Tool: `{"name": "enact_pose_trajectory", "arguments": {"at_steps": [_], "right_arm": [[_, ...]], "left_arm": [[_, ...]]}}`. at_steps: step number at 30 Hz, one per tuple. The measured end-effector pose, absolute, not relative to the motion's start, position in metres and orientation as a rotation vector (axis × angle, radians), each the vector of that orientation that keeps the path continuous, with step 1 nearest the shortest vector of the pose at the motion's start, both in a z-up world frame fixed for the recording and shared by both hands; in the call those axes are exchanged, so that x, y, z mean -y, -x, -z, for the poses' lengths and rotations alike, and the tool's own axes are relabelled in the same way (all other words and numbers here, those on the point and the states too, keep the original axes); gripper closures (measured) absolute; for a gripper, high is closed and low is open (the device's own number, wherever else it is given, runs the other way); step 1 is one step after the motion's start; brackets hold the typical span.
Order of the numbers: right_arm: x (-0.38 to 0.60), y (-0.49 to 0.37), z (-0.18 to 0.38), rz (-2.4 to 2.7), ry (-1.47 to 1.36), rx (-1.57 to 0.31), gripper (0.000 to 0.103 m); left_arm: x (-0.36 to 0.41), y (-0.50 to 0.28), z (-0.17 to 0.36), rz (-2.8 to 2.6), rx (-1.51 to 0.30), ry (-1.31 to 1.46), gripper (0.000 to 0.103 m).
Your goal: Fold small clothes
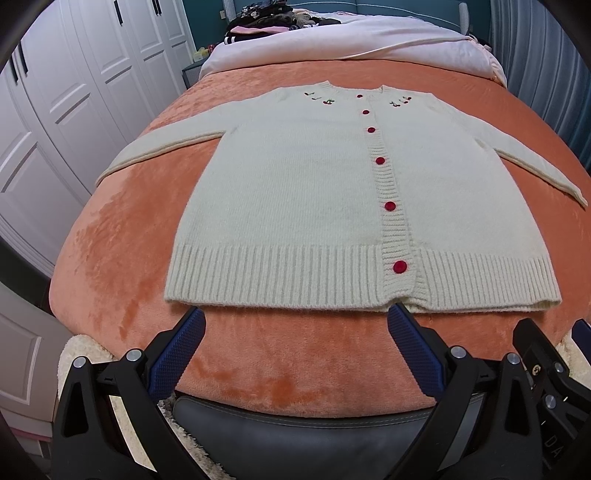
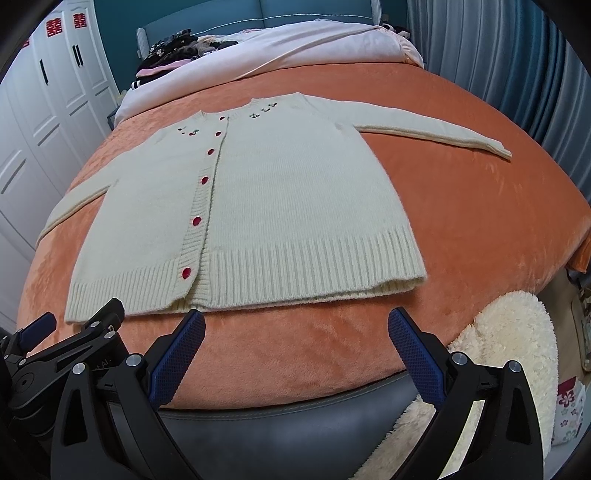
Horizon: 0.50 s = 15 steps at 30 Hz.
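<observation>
A small cream knitted cardigan (image 1: 295, 192) with red buttons and cherry embroidery lies flat, front up, on the orange blanket (image 1: 122, 266), both sleeves spread out sideways. In the right wrist view the same cardigan (image 2: 288, 206) has its ribbed hem nearest me. My left gripper (image 1: 295, 317) hovers open just short of the hem, nothing between its blue pads. My right gripper (image 2: 295, 321) is also open and empty, just before the hem's right half. Part of the left gripper (image 2: 74, 332) shows at the lower left of the right wrist view.
The bed's dark padded foot edge (image 1: 295, 417) lies below the grippers. A pinkish duvet (image 1: 351, 40) and a heap of dark clothes (image 1: 266, 22) lie at the head end. White wardrobes (image 1: 55, 110) stand left, blue curtains (image 2: 517, 74) right, a fluffy cream rug (image 2: 509, 350) on the floor.
</observation>
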State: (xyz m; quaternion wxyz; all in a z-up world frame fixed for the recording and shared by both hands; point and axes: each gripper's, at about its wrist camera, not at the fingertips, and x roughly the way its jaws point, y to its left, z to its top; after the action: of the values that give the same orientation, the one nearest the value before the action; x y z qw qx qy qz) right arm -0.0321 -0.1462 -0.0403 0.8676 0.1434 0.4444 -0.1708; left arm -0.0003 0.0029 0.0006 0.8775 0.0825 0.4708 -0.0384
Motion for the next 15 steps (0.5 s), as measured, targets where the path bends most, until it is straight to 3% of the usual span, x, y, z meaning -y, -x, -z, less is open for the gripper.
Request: {"name": "enact_pose_trajectory", "arguments": {"at_steps": [15], "right_arm": [[0.1455, 0.0298, 0.0473, 0.354, -0.308, -0.941, 0.005]], "left_arm": [[-0.0035, -0.0013, 0.0076, 0.084, -1.001, -0.17, 0.006]]}}
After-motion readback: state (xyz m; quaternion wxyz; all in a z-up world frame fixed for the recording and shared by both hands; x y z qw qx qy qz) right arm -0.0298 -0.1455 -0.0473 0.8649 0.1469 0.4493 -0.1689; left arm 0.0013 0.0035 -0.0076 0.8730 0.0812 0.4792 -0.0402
